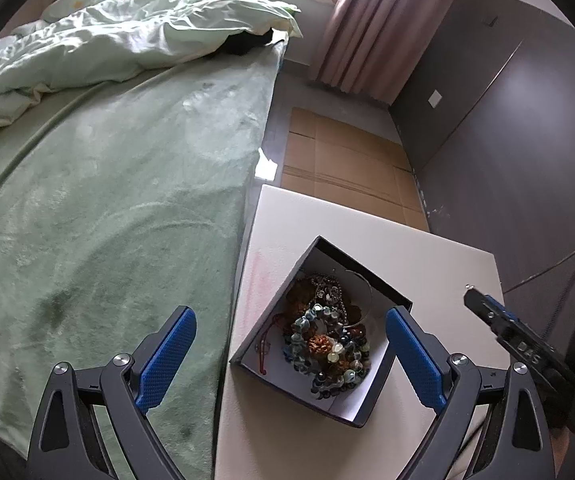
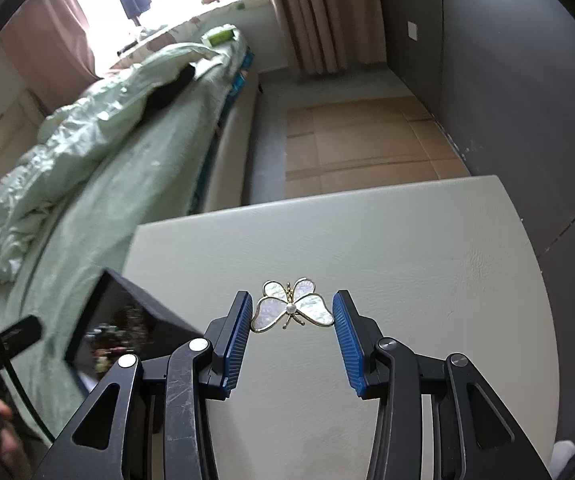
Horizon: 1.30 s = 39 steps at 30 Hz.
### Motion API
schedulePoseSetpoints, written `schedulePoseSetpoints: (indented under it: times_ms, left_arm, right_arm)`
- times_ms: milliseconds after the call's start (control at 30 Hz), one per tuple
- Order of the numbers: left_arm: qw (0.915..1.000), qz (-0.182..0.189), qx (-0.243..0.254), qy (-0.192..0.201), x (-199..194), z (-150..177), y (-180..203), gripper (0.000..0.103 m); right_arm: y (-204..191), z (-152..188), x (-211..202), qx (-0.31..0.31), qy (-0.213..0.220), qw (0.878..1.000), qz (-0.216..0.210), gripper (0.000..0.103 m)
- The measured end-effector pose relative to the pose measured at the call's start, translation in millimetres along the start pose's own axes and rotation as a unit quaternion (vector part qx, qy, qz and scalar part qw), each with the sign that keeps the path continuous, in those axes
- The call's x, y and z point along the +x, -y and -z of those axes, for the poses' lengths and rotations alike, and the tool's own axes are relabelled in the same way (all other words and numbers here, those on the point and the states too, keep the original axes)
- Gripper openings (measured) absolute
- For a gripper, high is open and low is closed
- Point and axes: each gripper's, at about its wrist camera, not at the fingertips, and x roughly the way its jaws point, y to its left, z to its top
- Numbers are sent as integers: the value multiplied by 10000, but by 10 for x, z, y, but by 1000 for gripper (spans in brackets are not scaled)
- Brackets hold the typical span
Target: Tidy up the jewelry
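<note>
A dark box (image 1: 367, 404) with a white inside stands on the white table (image 1: 427, 252). It holds a heap of bead bracelets and chains (image 1: 325, 344). My left gripper (image 1: 290, 314) hangs open above the box, one blue finger on each side of it, with nothing between them. In the right wrist view my right gripper (image 2: 293, 312) is shut on a butterfly brooch (image 2: 293, 309) with pearly white wings and gold edging, held by its wing tips above the table (image 2: 407, 240). The box (image 2: 135, 320) shows blurred at the lower left.
A bed with a green blanket (image 1: 107, 200) and a rumpled pale quilt (image 1: 127, 32) runs along the table's left side. Cardboard sheets (image 1: 339, 160) lie on the floor beyond the table. Dark cabinet doors (image 1: 507, 120) and pink curtains (image 1: 379, 20) stand to the right.
</note>
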Motion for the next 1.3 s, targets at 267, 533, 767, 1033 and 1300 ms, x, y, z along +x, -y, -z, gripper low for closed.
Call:
schedulePoseSetpoints:
  times_ms: [267,533,767,1033,1300]
  left_arm:
    - [9999,3,-149,68,-46,-23,-124,96]
    - [9994,-14,-347,73,-29,-60,-260,96]
    - [9989,-26,-466,40,1,-62,-366,96]
    - [9986,-25,-532,42,-21,-54,-402,96]
    - [9993,47,-290,216,-193,1,-197,96]
  right_arm:
    - [-298,45,-120,-153,123,9990,-393,42]
    - [-579,99,-47,-198,48,9964,-828,42]
    - [-805,183,99,-172,-88,9939,-1085,42]
    - [-1012,202,158,-498,-169,9921,-1140,45]
    - [-759,197,-153,-493,80,9956,-799,72]
